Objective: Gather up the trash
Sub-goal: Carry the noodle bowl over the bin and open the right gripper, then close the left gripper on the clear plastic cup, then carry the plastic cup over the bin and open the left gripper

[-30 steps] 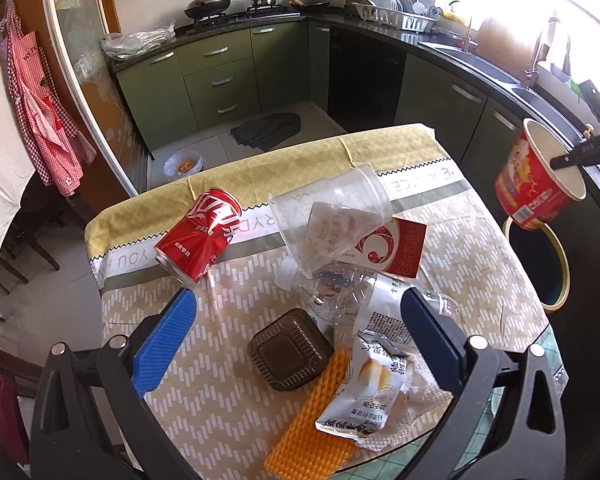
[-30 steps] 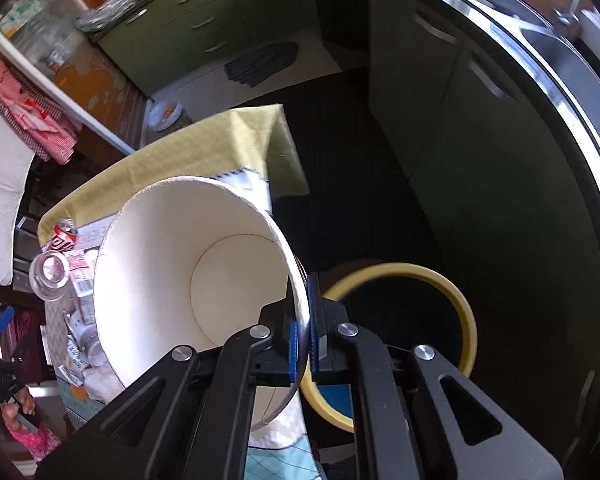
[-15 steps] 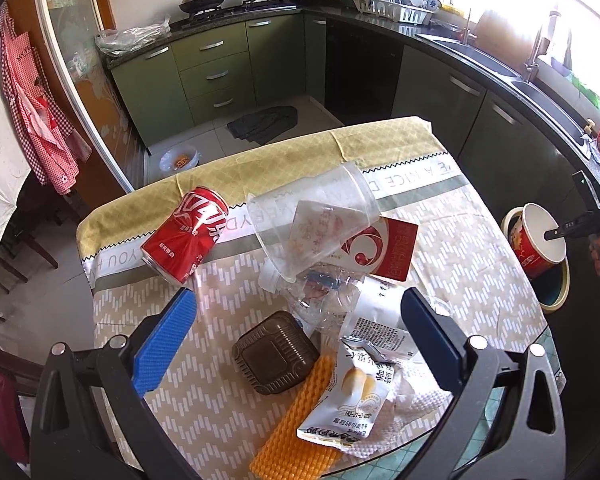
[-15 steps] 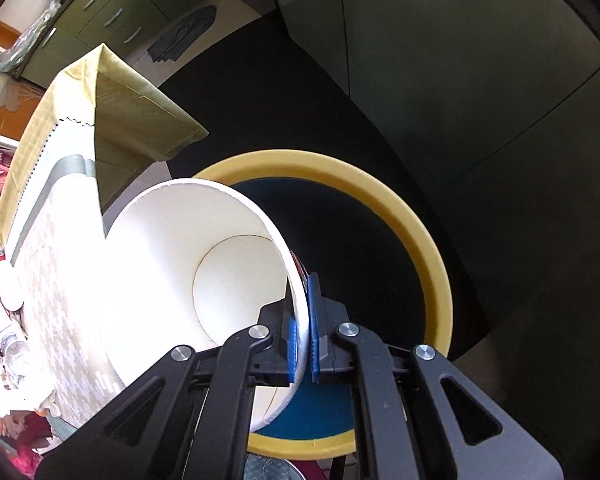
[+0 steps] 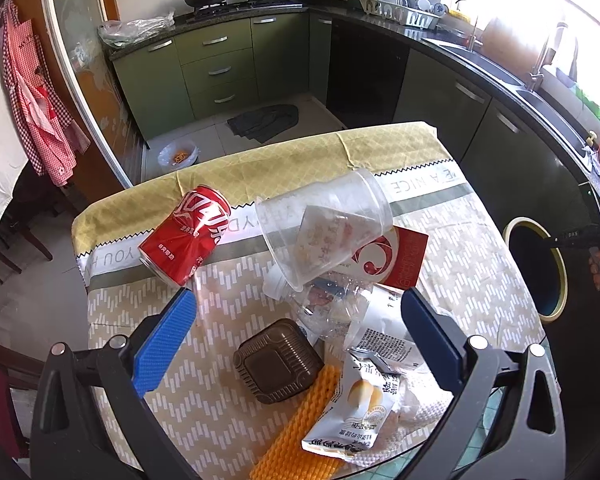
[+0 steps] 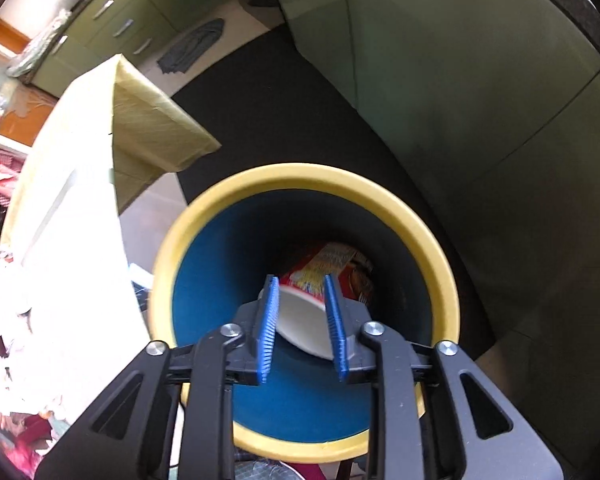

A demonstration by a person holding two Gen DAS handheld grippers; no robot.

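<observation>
One cup (image 6: pixel 332 276) drops as my right gripper (image 6: pixel 302 320) has just been opening; pulling up carelessly, I could clip the bin rim (image 6: pixel 380 188). Left gripper (image 5: pixel 300 340) gapes empty.

Bin (image 6: pixel 300 176) mouth under right gripper (image 6: pixel 302 324): noodle cup (image 6: pixel 332 272) lies deep inside toward 1 o'clock, shaft above it clear. Tablecloth corner (image 6: pixel 156 136) overhangs at 10 o'clock, cabinet fronts (image 6: pixel 480 100) close at 2. Left gripper (image 5: pixel 298 338) over table (image 5: pixel 472 272): litter heap at 12–5, clear cup (image 5: pixel 328 228) stacked on top; red can (image 5: pixel 186 240) at 11. Bare cloth at 7–9 and the 2 o'clock edge.
</observation>
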